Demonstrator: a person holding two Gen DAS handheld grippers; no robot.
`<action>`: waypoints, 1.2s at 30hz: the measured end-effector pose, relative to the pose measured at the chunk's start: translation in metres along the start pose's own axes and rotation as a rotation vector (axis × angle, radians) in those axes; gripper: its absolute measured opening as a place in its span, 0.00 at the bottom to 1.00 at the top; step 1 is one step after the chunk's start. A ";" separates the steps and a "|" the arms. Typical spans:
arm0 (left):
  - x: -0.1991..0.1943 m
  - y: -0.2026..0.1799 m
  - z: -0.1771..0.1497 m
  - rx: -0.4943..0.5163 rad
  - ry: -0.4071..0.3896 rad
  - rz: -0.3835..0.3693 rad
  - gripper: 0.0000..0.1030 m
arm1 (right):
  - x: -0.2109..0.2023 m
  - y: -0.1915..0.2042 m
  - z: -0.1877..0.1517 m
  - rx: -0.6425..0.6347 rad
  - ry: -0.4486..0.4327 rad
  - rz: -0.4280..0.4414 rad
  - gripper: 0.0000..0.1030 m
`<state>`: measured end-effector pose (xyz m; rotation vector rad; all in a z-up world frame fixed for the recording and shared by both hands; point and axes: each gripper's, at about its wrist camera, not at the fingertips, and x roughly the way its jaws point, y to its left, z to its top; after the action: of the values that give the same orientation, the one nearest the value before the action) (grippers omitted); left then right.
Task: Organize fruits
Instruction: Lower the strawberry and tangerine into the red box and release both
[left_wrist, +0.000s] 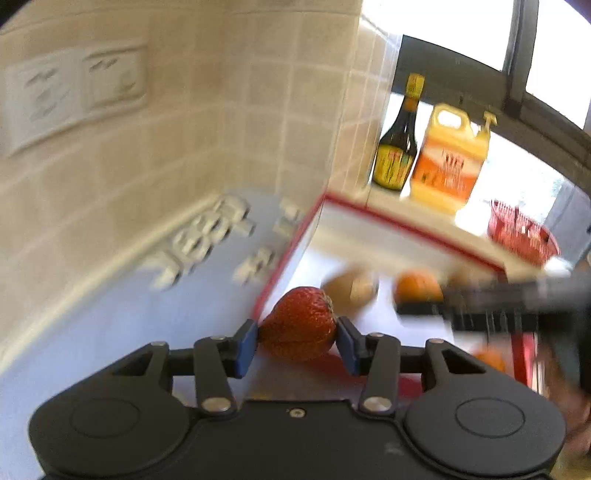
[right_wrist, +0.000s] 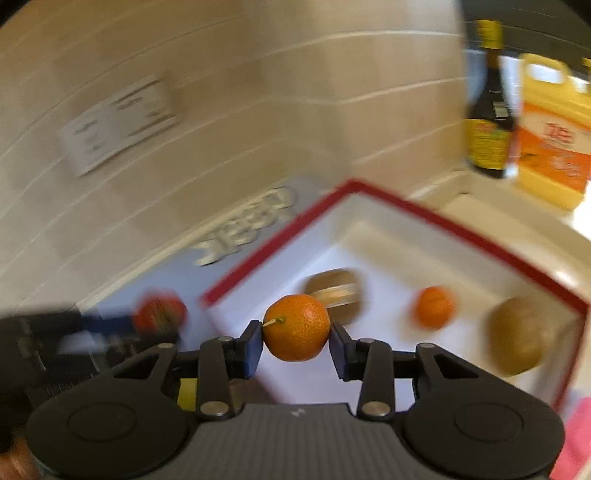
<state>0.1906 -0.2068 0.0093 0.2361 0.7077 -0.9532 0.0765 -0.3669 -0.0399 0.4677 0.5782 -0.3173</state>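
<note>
My left gripper (left_wrist: 297, 338) is shut on a red strawberry (left_wrist: 298, 324) and holds it above the left edge of a white tray with a red rim (left_wrist: 399, 223). My right gripper (right_wrist: 296, 334) is shut on a small orange (right_wrist: 296, 326) above the same tray (right_wrist: 476, 238). In the tray lie two brown kiwis (right_wrist: 334, 293) (right_wrist: 515, 336) and another small orange (right_wrist: 434, 307). In the left wrist view one kiwi (left_wrist: 351, 288) and an orange (left_wrist: 417, 286) show behind the strawberry. The right gripper arm (left_wrist: 498, 299) crosses that view, blurred. The strawberry (right_wrist: 159, 312) also shows in the right wrist view.
A tiled wall (left_wrist: 184, 129) with sockets stands behind. A dark sauce bottle (left_wrist: 397, 144) and a yellow-orange jug (left_wrist: 448, 158) stand on the sill beyond the tray. A red basket (left_wrist: 521, 234) sits at the right. A blue-grey mat with white letters (left_wrist: 207, 240) lies left of the tray.
</note>
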 end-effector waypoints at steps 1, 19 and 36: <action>0.012 -0.005 0.014 -0.005 0.007 -0.001 0.53 | 0.002 -0.013 0.001 0.023 0.008 -0.013 0.40; 0.192 -0.090 0.067 0.178 0.287 -0.104 0.54 | 0.053 -0.086 -0.008 0.106 0.136 -0.172 0.40; 0.200 -0.100 0.060 0.221 0.293 -0.064 0.55 | 0.059 -0.082 -0.017 0.066 0.167 -0.193 0.41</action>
<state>0.2115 -0.4261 -0.0635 0.5584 0.8822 -1.0710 0.0820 -0.4371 -0.1144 0.5066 0.7793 -0.4854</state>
